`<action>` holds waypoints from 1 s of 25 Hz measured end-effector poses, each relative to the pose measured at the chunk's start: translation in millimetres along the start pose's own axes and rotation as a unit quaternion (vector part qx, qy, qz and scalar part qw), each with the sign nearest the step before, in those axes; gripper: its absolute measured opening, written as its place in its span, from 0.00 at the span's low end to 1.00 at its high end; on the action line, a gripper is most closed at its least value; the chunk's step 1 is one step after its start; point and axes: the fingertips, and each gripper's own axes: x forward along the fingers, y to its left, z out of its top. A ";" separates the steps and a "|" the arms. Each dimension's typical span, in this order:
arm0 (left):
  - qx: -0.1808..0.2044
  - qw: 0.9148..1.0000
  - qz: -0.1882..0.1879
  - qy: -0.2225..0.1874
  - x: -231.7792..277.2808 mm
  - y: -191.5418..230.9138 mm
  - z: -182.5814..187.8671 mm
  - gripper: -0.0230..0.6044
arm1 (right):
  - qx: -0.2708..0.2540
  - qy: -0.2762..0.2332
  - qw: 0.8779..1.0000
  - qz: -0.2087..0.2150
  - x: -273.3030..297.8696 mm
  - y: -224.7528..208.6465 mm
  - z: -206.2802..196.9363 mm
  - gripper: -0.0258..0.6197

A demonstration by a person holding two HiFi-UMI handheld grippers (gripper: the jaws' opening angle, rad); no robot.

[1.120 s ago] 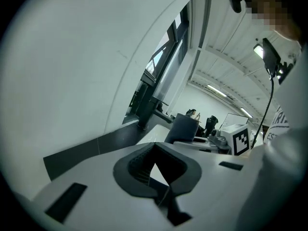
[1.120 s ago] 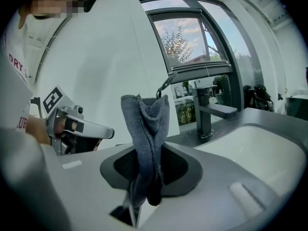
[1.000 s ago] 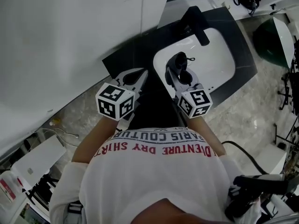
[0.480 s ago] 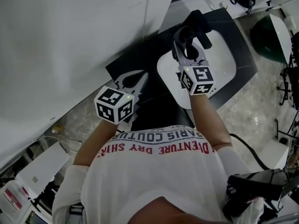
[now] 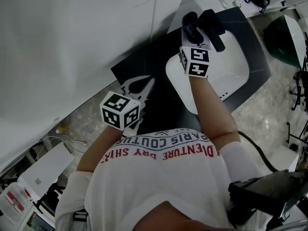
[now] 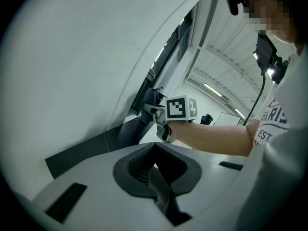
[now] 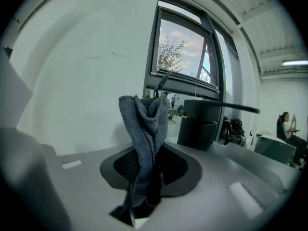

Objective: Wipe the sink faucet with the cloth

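- Head view: the right gripper (image 5: 191,27) is stretched forward over the white oval sink basin (image 5: 231,69). Its tips are just beside the black sink faucet (image 5: 213,29). The blue-grey knitted cloth (image 5: 189,19) shows as a dark bunch at those tips. The left gripper (image 5: 140,84) hangs well apart from the right one, over the dark countertop (image 5: 144,57) to the basin's left.
- Left gripper view: the left gripper (image 6: 155,173) has its jaws pressed together with nothing between them. The right gripper (image 6: 155,110) is ahead and higher, close to the white wall (image 6: 72,57).
- Right gripper view: the right gripper (image 7: 139,201) is clamped on the cloth (image 7: 144,138), which stands upright out of the jaws. The faucet (image 7: 199,124) lies beyond the tips, right of the cloth. Whether they touch cannot be told.
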 end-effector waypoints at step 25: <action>-0.003 1.000 0.007 0.005 1.7 10.3 -2.9 0.04 | 0.070 -0.043 0.991 -0.109 -12.1 -37.1 -3.1 0.17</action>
